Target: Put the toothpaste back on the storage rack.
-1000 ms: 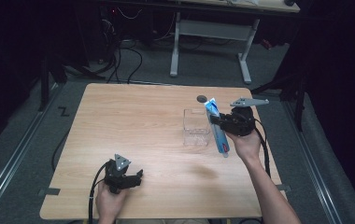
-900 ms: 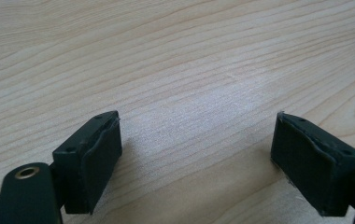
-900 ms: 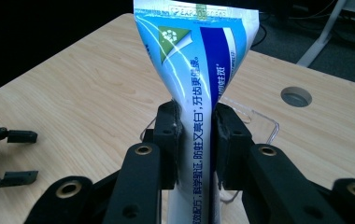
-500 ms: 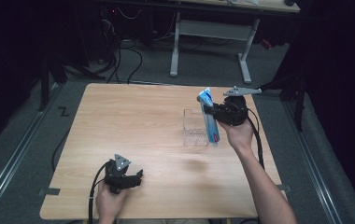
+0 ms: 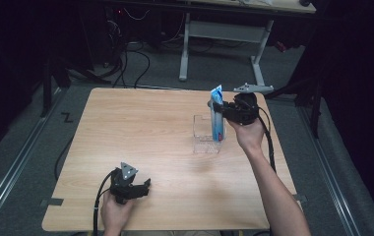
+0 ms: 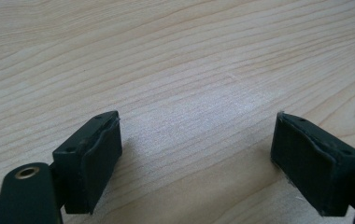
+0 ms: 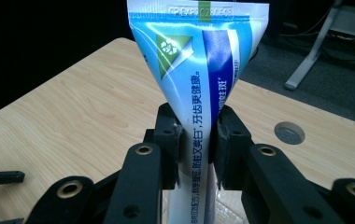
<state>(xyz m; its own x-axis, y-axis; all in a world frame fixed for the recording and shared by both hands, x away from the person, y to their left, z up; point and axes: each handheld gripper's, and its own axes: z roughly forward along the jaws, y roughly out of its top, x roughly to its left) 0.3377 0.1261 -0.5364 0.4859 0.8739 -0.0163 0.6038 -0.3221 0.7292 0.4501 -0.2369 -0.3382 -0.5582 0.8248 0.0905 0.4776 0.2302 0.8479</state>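
Blue-and-white toothpaste tube (image 7: 202, 88) with Chinese lettering and a green emblem (crimped end up), clamped upright in right hand-held gripper (image 5: 218, 108) above clear plastic box (image 5: 205, 138) on bench (image 5: 140, 132), left hand-held gripper (image 6: 196, 163) open, resting on bench.

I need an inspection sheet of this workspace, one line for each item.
Surface: light wooden table, bare wood around the things, with a round grommet hole.
Job's things: toothpaste tube held upright, crimped end up, lower end in the clear plastic box.
Clutter: nothing seen.
Grippers: right hand-held gripper shut on the toothpaste tube; left hand-held gripper open, nothing between its jaws, low over the near table edge.
Cables: black cable trails from the left hand-held gripper.
Surroundings: grey floor, white desk frame behind, floor cables.
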